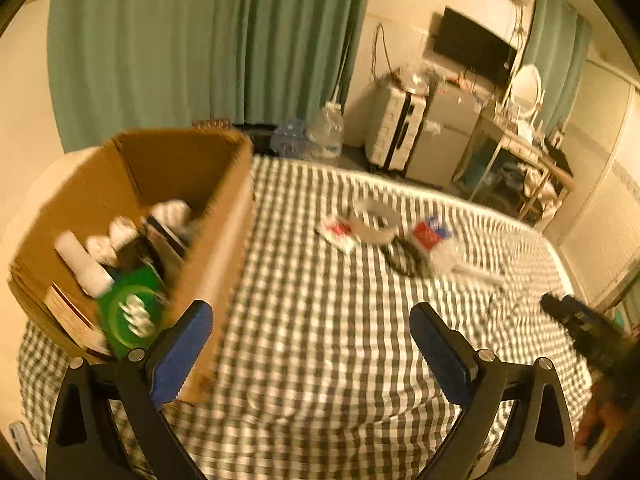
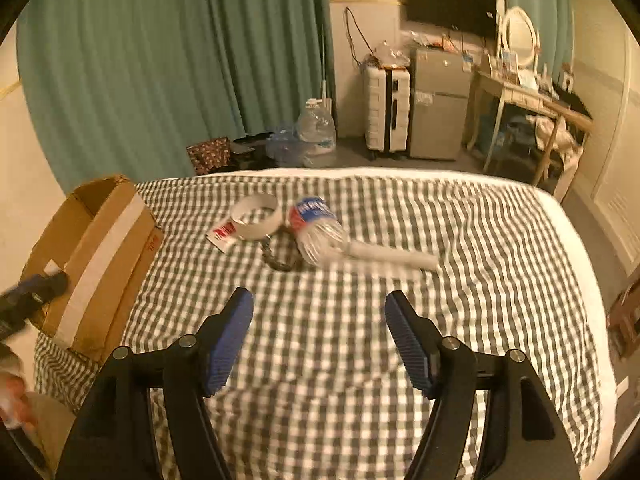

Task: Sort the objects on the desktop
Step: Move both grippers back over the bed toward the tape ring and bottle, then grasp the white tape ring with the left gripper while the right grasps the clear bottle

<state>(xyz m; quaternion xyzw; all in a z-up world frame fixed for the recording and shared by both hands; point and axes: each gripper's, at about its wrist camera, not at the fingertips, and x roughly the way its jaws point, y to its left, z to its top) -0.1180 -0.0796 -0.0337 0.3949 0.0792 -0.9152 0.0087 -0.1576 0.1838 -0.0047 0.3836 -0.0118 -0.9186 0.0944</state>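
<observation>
Over the checked bedcover [image 2: 320,340]: both grippers hovering, pointing downward at the cloth.
Left gripper [image 1: 311,334]: jaws standing wide apart, gripping nothing, touching nothing; left blue pad [image 1: 180,352] showing just in front of the box's near corner.
Right gripper [image 2: 319,322]: jaws standing moderately apart, gripping nothing; bare cloth showing between the ribbed blue pads [image 2: 230,340].
Cardboard box [image 1: 224,216]: sitting open-topped on the left edge of the bed, holding sorted items.
Box contents: white cylinder [image 1: 84,268] leaning at the near side; round green item [image 1: 128,320] lying just beside it; further white and dark items behind, too blurred for naming.
Tape ring [image 2: 256,216]: lying flat mid-bed, white, hollow, well ahead of the right gripper.
Red-and-white packet [image 2: 222,236]: lying flat, touching the ring's left side.
Plastic bottle [image 2: 316,232]: lying on its side, clear, ribbed, with red-and-blue label, just right of the ring.
Dark looped cord [image 2: 280,260]: lying between ring and bottle, nearer the grippers.
White tube [image 2: 392,258]: lying flat, long, extending rightward from the bottle.
Path to the items: bare cloth only lying ahead of both grippers.
Background: green pleated curtain [image 2: 160,60] hanging behind; white ribbed suitcase [image 2: 386,108] and grey cabinet [image 2: 438,104] standing on the floor.
</observation>
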